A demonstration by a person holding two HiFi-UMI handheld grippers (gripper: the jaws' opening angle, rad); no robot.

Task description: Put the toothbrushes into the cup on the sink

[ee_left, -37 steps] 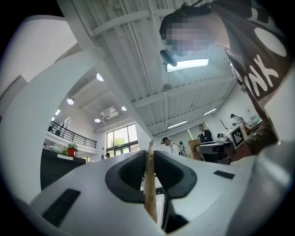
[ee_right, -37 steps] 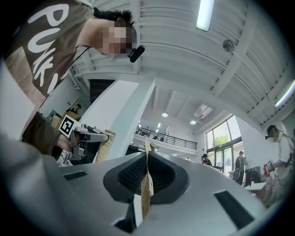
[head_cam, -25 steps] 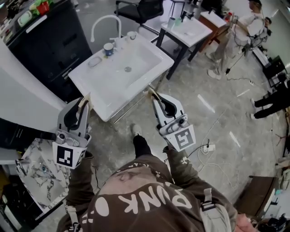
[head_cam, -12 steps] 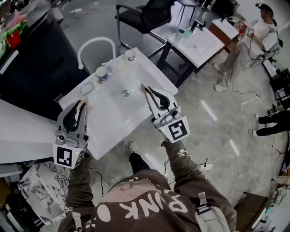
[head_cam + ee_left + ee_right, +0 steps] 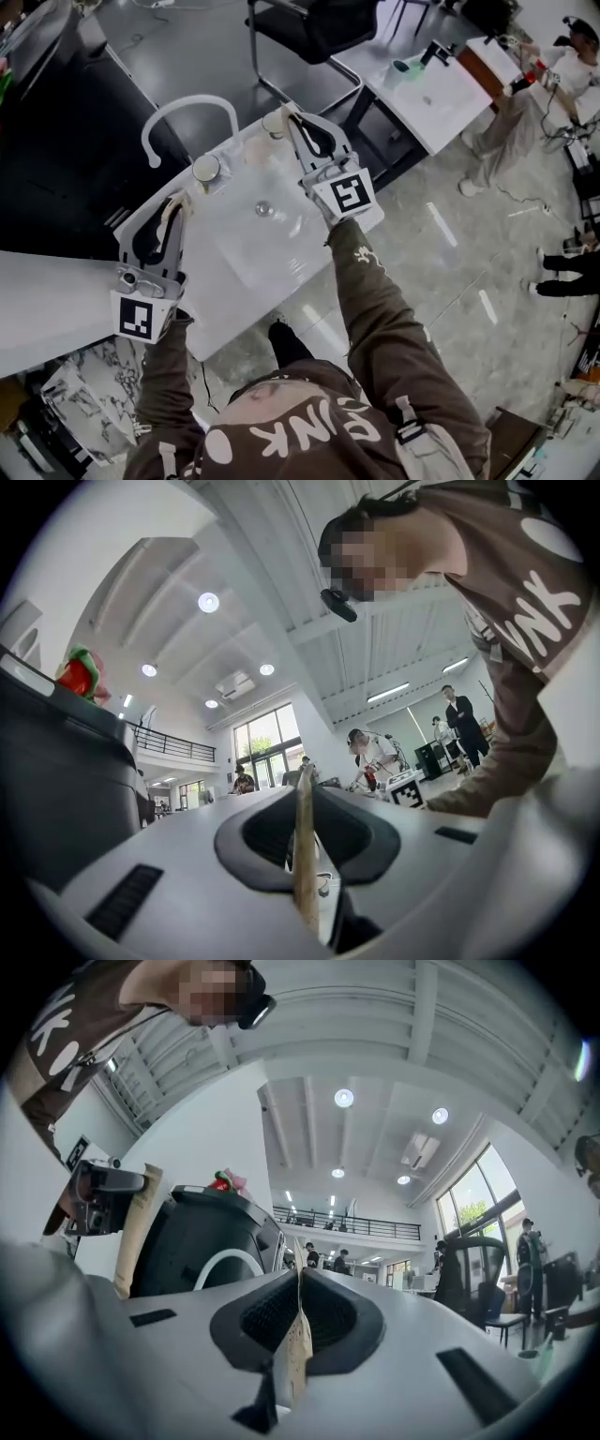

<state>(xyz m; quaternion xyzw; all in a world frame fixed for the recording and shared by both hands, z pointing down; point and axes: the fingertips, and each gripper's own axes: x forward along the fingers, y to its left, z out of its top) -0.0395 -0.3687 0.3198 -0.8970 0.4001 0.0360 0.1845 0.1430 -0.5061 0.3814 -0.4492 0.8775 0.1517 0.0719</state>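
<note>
The left gripper (image 5: 172, 204) is nearest, over the left edge of the white sink (image 5: 246, 251). Its jaws are squeezed tight on a tan toothbrush (image 5: 305, 850). Farther back, the right gripper (image 5: 294, 120) pinches a second toothbrush (image 5: 298, 1349) just as tight. It is just beside a cup (image 5: 273, 123) at the back of the sink. Another cup (image 5: 206, 170) sits near the curved white tap (image 5: 187, 105).
</note>
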